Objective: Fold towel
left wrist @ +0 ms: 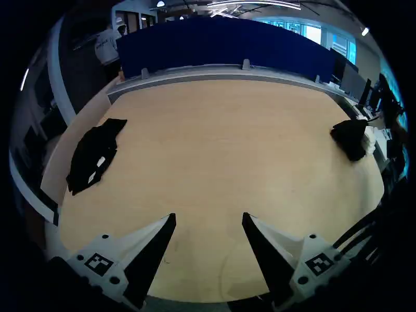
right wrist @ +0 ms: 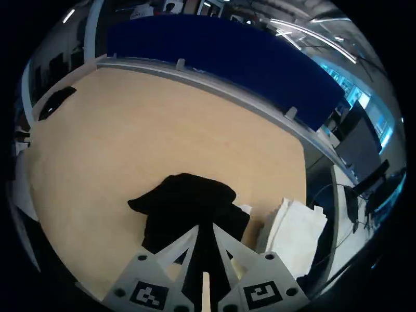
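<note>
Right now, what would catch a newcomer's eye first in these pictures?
The wide wooden table running to a blue partition. In the left gripper view a black cloth lies near its left edge; in the right gripper view the right hand-held gripper points at a black towel beside a white pile.

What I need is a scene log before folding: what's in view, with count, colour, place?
flat black cloth: 1, black, table's left side in the left gripper view
bunched black cloth: 1, black, table's opposite side
white cloth stack: 1, white, beside the bunched black cloth
table: 1, light wood, under all
partition: 1, dark blue, table's far edge
person: 1, pale top, beyond the partition's end
left tongs: 1, white, open over bare table
right tongs: 1, white, nearly closed at the bunched black cloth; grip unclear
</note>
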### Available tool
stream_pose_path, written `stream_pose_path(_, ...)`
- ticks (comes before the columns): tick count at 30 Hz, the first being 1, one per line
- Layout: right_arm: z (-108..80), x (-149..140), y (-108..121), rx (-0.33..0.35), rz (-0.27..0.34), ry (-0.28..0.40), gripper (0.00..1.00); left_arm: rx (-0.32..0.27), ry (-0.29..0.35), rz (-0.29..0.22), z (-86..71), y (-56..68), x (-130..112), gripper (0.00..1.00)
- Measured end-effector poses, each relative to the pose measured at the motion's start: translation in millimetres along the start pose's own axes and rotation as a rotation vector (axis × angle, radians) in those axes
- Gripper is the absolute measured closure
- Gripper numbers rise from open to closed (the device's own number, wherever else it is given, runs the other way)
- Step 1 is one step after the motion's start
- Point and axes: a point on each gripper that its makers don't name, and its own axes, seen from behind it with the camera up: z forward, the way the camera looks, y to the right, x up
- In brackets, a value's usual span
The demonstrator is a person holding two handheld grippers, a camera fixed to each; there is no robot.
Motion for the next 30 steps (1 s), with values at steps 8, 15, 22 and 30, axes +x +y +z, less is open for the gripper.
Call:
stream_pose_path(8, 10.8, -52.6, 14.9, -0.050, 0.043, -0.075, 0.97, 0.009, -0.008, 0.016, -2.3, -5.1, -2.0, 0.05)
stream_pose_path(15, 19.5, -95.2, 23.9, -0.080, 0.111, -0.138, 0.97, 0.018, -0.014, 0.034, -5.2, -6.2, -3.0, 0.06)
stream_pose_path(22, 26.3, -126.1, 17.1, -0.083, 0.201, -0.176, 0.97, 0.022, -0.017, 0.044, -6.4, -4.3, -2.7, 0.05)
stream_pose_path(30, 34.1, -135.1, 10.4, -0.079, 0.219, -0.190, 0.97, 0.022, -0.015, 0.059, -5.4, -0.7, 1.4, 0.05)
